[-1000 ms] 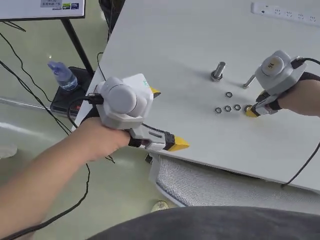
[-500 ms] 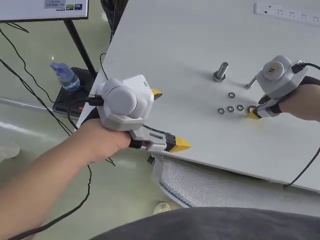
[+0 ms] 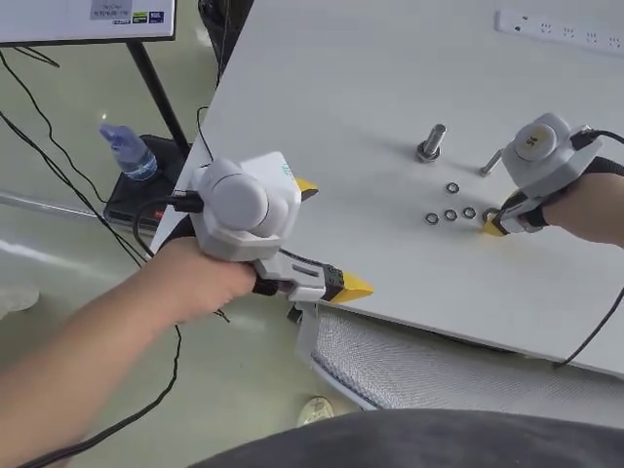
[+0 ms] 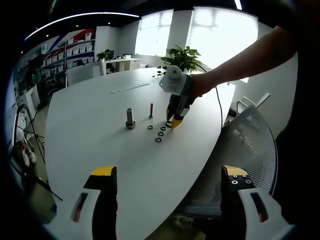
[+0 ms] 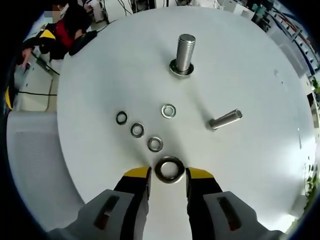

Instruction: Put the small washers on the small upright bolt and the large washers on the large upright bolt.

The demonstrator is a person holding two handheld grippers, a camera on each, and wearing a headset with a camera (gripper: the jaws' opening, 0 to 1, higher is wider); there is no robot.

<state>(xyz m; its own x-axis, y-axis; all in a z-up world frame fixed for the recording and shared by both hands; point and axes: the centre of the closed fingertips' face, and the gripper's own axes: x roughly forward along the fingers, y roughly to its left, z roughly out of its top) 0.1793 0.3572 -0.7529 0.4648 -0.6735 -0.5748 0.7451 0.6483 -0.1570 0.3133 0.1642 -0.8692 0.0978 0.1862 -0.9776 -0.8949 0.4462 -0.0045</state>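
Observation:
The large bolt (image 5: 184, 53) and the thin small bolt (image 5: 225, 119) stand on the white table (image 5: 100, 65). Several small washers (image 5: 137, 130) lie in front of them, one (image 5: 169, 111) nearer the bolts. A large washer (image 5: 169, 169) lies flat between the yellow fingertips (image 5: 137, 173) of my right gripper (image 5: 169, 175), which is open with its jaws close on either side of it. In the head view that gripper (image 3: 492, 224) is tipped down onto the table by the washers (image 3: 450, 214). My left gripper (image 3: 329, 236) hovers open and empty over the table's near-left edge.
A power strip (image 3: 561, 29) lies at the table's far edge. A mesh chair (image 3: 390, 361) sits under the near edge. On the floor to the left are a water bottle (image 3: 127, 151), cables and a stand leg (image 3: 161, 93).
The head camera has shifted slightly. My right gripper stays down at the large washer, tilted a touch more. The left gripper has barely moved.

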